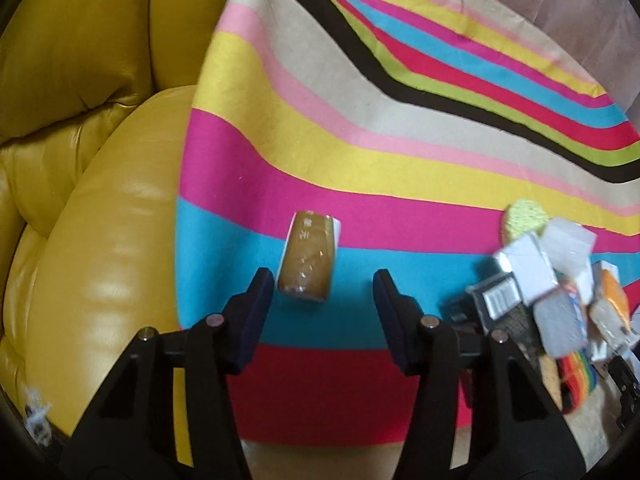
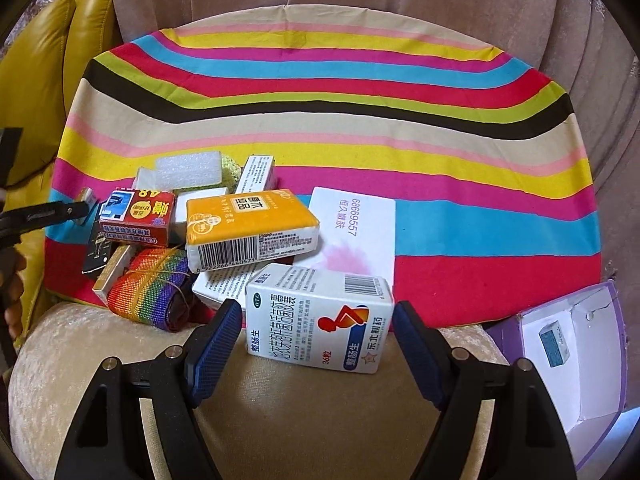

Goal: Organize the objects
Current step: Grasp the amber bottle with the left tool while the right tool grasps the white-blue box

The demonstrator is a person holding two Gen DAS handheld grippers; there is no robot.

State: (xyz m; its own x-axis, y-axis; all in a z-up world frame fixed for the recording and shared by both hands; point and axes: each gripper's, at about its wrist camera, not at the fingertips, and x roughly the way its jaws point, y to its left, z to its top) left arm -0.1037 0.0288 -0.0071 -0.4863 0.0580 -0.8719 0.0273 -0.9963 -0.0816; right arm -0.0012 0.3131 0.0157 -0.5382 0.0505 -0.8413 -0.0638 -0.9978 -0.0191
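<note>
While the pile of small goods is sitting at the near edge of the striped cloth (image 2: 360,128), the two grippers are working apart from each other. The left gripper (image 1: 322,280) is standing spread above a brown wrapped packet (image 1: 310,258), which is lying alone on the blue stripe, well clear of the pile and near the yellow cushion (image 1: 80,200); the pads are not touching it. The right gripper (image 2: 318,314) is likewise standing spread, with a white medicine box (image 2: 318,318) lying between its jaws but not being pinched.

In my judgement the packet is handling as a light, slightly yielding item; its glossy wrapper is likely making it slippery, so a hold across the two long sides at mid-length is advisable. The medicine box is appearing light and thin-walled cardboard, stiff along its edges but liable to dent; a grip across the narrow sides near the middle, with modest pressure, is looking soundest. The orange tissue pack (image 2: 250,228) behind it is appearing soft.
</note>
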